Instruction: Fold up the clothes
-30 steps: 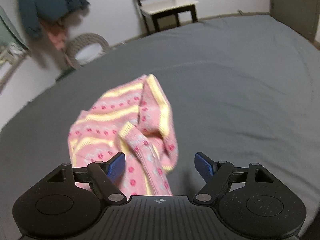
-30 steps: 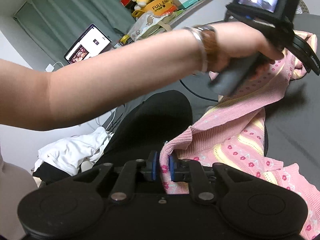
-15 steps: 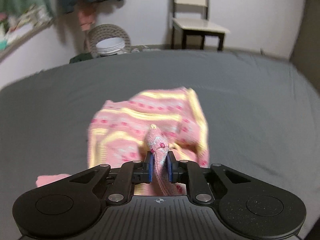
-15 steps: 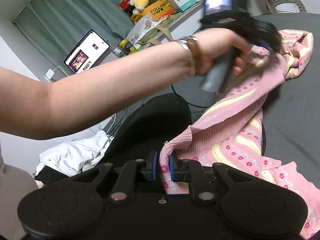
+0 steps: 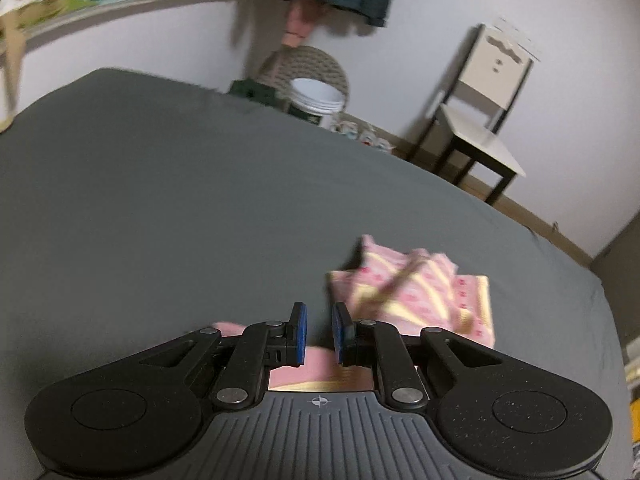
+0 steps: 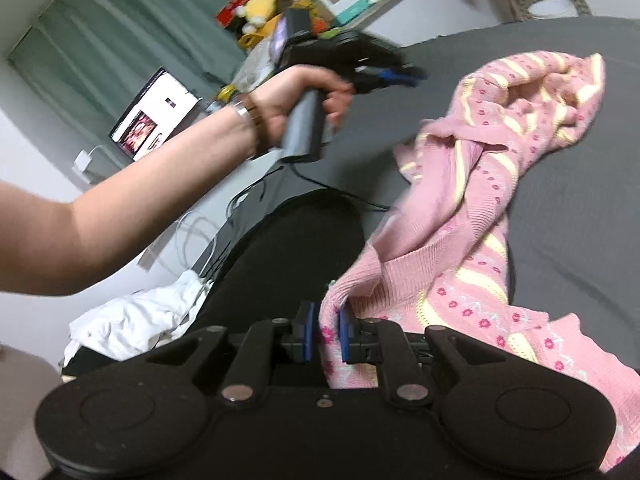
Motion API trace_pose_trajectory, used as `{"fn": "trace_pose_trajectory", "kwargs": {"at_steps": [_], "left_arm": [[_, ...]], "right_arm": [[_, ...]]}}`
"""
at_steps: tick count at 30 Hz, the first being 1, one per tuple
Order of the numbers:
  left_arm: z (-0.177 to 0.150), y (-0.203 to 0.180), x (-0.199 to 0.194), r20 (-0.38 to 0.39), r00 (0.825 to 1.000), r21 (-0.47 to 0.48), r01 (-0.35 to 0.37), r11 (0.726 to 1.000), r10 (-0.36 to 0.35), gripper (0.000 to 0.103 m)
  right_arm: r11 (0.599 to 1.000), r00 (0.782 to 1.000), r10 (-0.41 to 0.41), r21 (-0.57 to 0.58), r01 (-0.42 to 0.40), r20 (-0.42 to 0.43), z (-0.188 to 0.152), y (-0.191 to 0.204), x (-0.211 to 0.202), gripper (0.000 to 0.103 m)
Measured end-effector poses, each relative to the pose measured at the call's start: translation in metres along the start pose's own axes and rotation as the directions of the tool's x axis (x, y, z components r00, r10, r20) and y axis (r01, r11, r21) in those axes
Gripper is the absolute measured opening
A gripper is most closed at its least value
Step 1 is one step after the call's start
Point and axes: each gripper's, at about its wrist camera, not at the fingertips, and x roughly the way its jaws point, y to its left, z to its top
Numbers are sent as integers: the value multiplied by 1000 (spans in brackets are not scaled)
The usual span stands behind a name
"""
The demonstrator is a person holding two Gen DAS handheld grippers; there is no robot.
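Two grippers work one pink knitted sweater (image 6: 492, 184) on the grey bed (image 5: 160, 184). Left gripper (image 5: 319, 334), raised near the bed's left edge, has narrowly parted fingers holding nothing; right gripper (image 6: 325, 334) pinches the sweater's ribbed hem at the near edge.

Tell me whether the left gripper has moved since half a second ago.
Yes. In the right wrist view, the left gripper has let go of the pink sweater and pulled leftward, toward the laptop.
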Motion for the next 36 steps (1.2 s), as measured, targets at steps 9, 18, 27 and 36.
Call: {"fn": "trace_pose_trajectory", "kwargs": {"at_steps": [9, 18, 27, 36], "left_arm": [[-20, -4, 15, -58, 980, -58, 188, 980, -192, 35], [-30, -21, 59, -85, 986, -89, 139, 986, -146, 65], [-69, -96, 45, -58, 982, 377, 186, 907, -177, 44], [-60, -94, 43, 22, 991, 342, 118, 932, -134, 45]], "right_arm": [[1000, 999, -18, -2, 18, -37, 2, 1, 9, 14], [999, 999, -31, -10, 31, -42, 2, 3, 9, 14], [1000, 998, -23, 1, 23, -56, 2, 2, 11, 14], [1000, 998, -15, 2, 15, -65, 2, 0, 12, 14]]}}
